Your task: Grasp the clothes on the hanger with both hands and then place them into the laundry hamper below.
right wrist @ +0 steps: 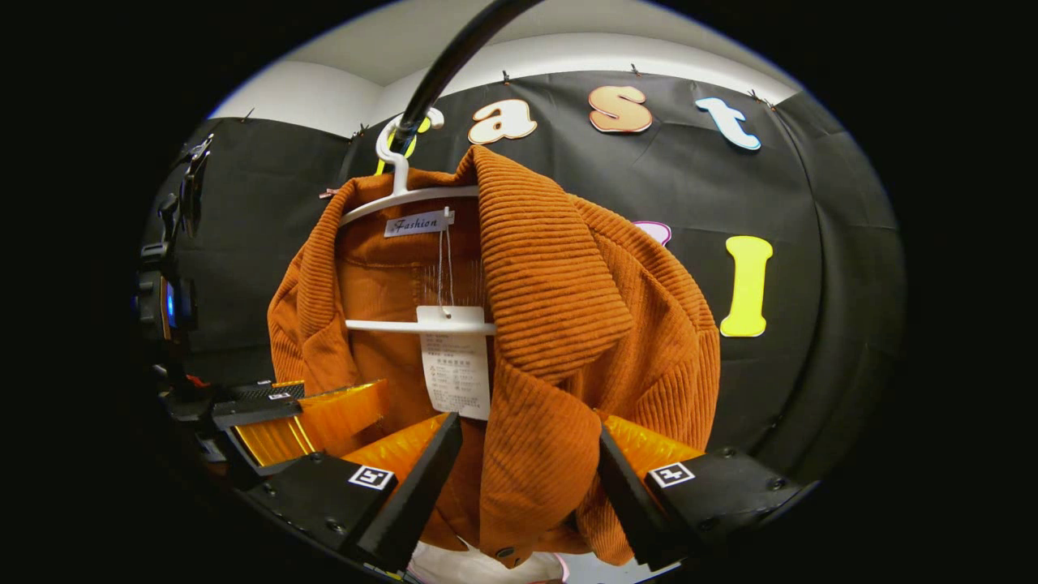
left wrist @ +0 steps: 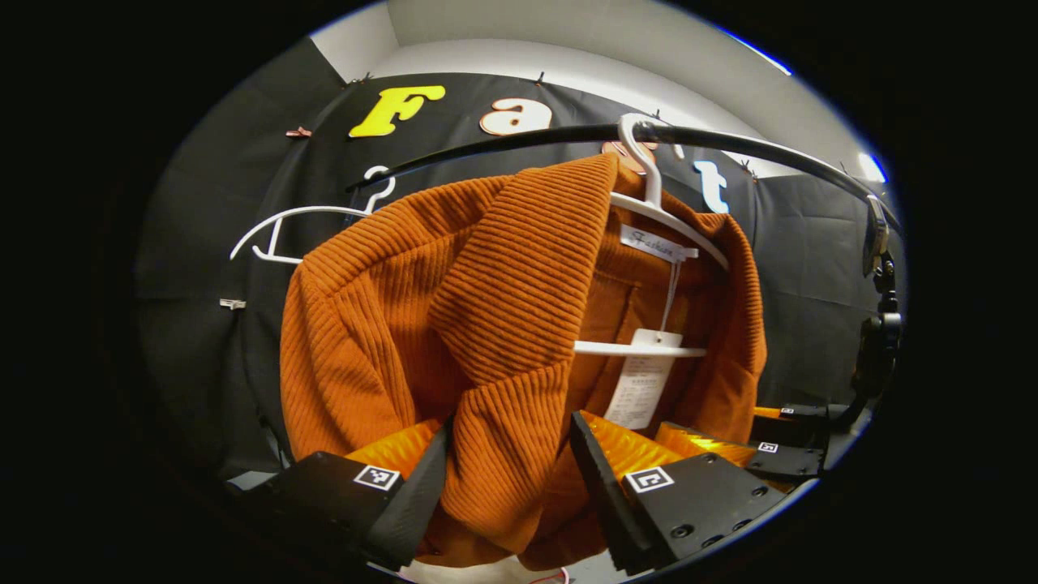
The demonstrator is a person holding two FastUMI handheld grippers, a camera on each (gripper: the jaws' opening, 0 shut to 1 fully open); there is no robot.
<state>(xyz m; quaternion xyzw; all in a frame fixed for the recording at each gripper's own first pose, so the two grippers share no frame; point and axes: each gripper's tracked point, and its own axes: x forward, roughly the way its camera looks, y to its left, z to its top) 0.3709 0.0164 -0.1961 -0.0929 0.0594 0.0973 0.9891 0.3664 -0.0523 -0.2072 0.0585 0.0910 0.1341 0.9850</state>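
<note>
An orange ribbed jacket (left wrist: 503, 284) (right wrist: 559, 284) hangs on a white hanger (left wrist: 649, 203) (right wrist: 405, 195) from a black rail (left wrist: 730, 139) (right wrist: 454, 57). A paper tag (left wrist: 641, 381) (right wrist: 454, 365) dangles inside the collar. My left gripper (left wrist: 511, 478) stands open, with one front panel of the jacket hanging down between its fingers. My right gripper (right wrist: 527, 483) is open too and straddles the other front panel. Each gripper appears beside the jacket in the other's view: the right gripper (left wrist: 730, 434) and the left gripper (right wrist: 300, 414).
An empty white hanger (left wrist: 300, 227) hangs farther along the rail. The rail's stand with its clamps (left wrist: 880, 324) (right wrist: 170, 292) rises at one side. Something pale (right wrist: 470, 566) lies below the jacket's hem; I cannot tell what it is.
</note>
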